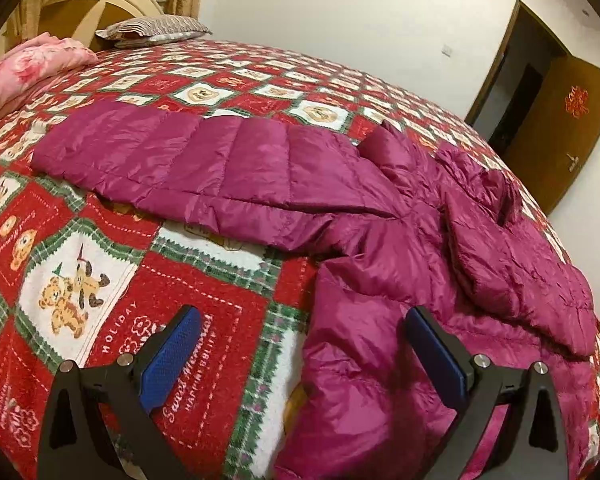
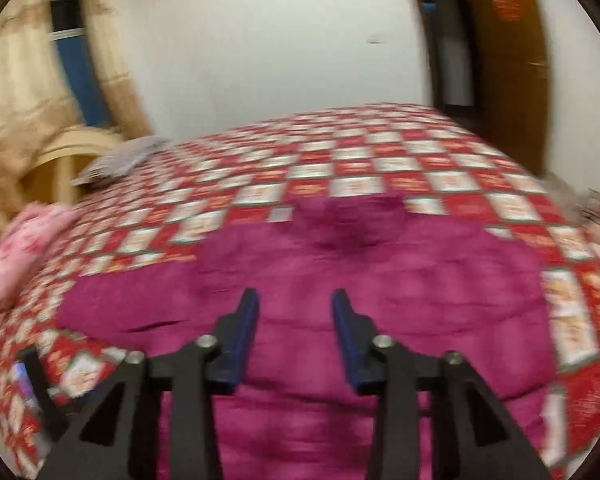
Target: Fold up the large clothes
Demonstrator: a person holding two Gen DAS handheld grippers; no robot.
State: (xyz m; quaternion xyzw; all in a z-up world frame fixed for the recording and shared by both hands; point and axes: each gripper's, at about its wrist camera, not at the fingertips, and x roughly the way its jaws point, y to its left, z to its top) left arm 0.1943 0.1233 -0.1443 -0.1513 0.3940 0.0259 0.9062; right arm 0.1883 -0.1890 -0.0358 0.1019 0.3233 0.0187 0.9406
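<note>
On the teddy-bear quilt [image 1: 204, 280] lay the magenta down jacket [image 1: 380, 208], one sleeve [image 1: 160, 160] stretched toward the pillows; our left gripper [image 1: 304, 356], jaws wide, empty, hovered at its near edge, our right gripper [image 2: 295, 336], partly parted, above its body.

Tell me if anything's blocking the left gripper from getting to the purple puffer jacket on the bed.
Nothing visible does. The left gripper is open just above the bedspread, and the jacket lies right ahead, its near edge already beside the right-hand finger. Only bare bedspread shows between the fingers.
</note>
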